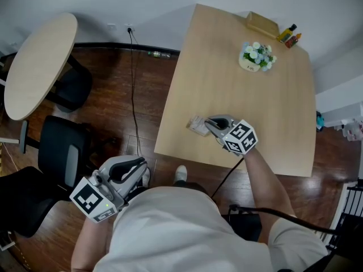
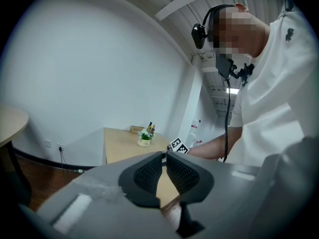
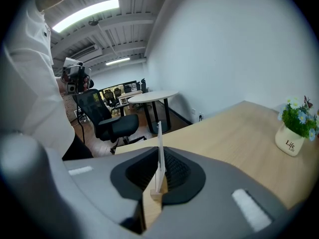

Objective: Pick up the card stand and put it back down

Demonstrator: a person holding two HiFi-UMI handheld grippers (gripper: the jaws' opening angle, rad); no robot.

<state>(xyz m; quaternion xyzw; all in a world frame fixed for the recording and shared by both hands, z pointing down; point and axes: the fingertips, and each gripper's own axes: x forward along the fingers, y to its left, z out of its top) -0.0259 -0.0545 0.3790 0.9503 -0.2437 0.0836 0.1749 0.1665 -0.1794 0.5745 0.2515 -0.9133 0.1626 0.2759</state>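
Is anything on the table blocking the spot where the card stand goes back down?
Nothing visible does. The right tongs grip the card stand near the edge of the table, bare wood around it; the flower pot sits far off at the other end.

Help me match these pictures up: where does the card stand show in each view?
Head view: card stand just below centre, at the near edge of the table, gripped by the right tongs.
Left gripper view: not visible.
Right gripper view: card stand centre, upright between the right tongs.
Shared landmark: the flower pot.
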